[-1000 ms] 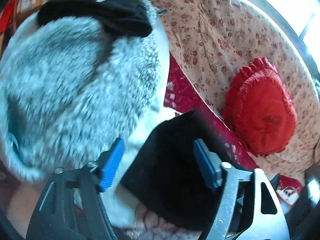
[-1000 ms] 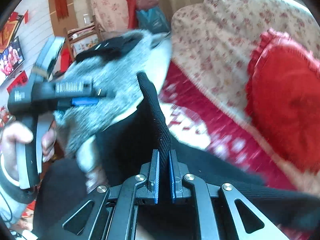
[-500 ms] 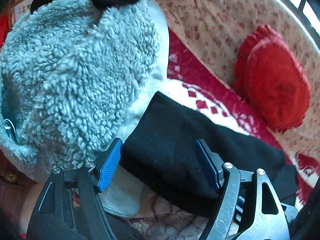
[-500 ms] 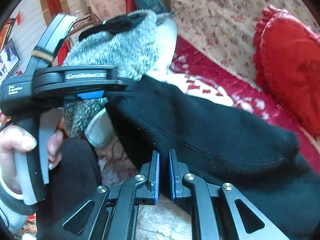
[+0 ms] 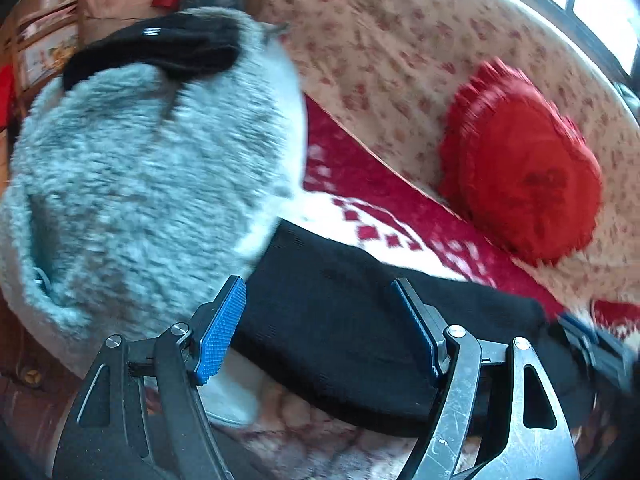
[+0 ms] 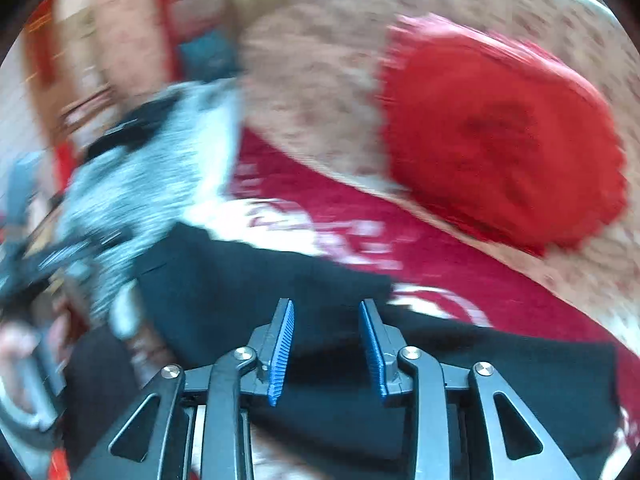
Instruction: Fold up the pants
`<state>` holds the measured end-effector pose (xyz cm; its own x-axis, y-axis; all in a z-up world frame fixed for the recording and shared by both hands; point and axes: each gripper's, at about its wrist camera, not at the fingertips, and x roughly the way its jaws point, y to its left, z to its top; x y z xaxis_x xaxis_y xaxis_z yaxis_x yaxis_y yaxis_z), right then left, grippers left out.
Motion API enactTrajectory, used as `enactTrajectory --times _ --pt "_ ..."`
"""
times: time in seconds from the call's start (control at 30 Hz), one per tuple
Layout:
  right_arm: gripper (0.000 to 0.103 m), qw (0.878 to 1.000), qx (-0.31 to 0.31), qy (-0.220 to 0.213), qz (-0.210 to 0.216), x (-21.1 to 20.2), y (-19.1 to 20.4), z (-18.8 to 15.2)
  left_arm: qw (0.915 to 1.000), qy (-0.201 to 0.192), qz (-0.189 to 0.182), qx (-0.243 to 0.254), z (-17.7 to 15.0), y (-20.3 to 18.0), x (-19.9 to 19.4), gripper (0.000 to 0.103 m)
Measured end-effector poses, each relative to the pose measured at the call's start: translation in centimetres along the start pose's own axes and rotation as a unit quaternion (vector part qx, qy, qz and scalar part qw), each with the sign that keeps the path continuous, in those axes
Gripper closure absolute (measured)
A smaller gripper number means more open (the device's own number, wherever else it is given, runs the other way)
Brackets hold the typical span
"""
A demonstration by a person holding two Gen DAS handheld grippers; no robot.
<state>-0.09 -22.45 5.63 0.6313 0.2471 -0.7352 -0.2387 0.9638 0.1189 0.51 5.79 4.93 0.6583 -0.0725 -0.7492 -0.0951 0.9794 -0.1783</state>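
The black pants (image 5: 344, 316) lie folded in a flat band on the red and white patterned blanket (image 5: 360, 176). My left gripper (image 5: 320, 328) is open and empty, its blue pads spread over the left end of the pants. My right gripper (image 6: 326, 344) is open, its pads just above the pants (image 6: 280, 280), holding nothing. The right wrist view is blurred by motion. My right gripper also shows at the right edge of the left wrist view (image 5: 592, 348).
A fluffy grey-white fleece garment (image 5: 132, 184) with a black piece (image 5: 160, 48) on top is heaped left of the pants. A red heart-shaped cushion (image 5: 524, 164) leans on the floral sofa back (image 5: 384, 52).
My right gripper has opened and let go of the pants, which now lie flat. My left gripper has stayed open above their left end.
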Motion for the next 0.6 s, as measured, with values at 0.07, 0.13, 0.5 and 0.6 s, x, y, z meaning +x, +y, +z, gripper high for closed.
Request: enactTrajectory --times 0.07,0.13,0.5,0.6 --pt "0.07 1.0 0.017 0.023 -0.01 1.7 -1.5 0.5 0.9998 0.015 -0.005 0.013 -0.6 -1.2 0.8 0.028" --pt "0.071 0.998 0.027 0.051 0.001 3.6 -2.4 0.9 0.999 0.031 -0.015 0.027 -1.6 -2.4 1.7 0.028" --pt "0.09 0.998 0.014 0.051 -0.027 7.8 -2.5 0.3 0.9952 0.076 0.003 0.062 -4.6 -4.4 5.0 0.028" --pt "0.085 0.998 0.033 0.045 -0.006 5.7 -3.4 0.2 0.9955 0.08 -0.002 0.052 -4.4 -4.3 4.5 0.028"
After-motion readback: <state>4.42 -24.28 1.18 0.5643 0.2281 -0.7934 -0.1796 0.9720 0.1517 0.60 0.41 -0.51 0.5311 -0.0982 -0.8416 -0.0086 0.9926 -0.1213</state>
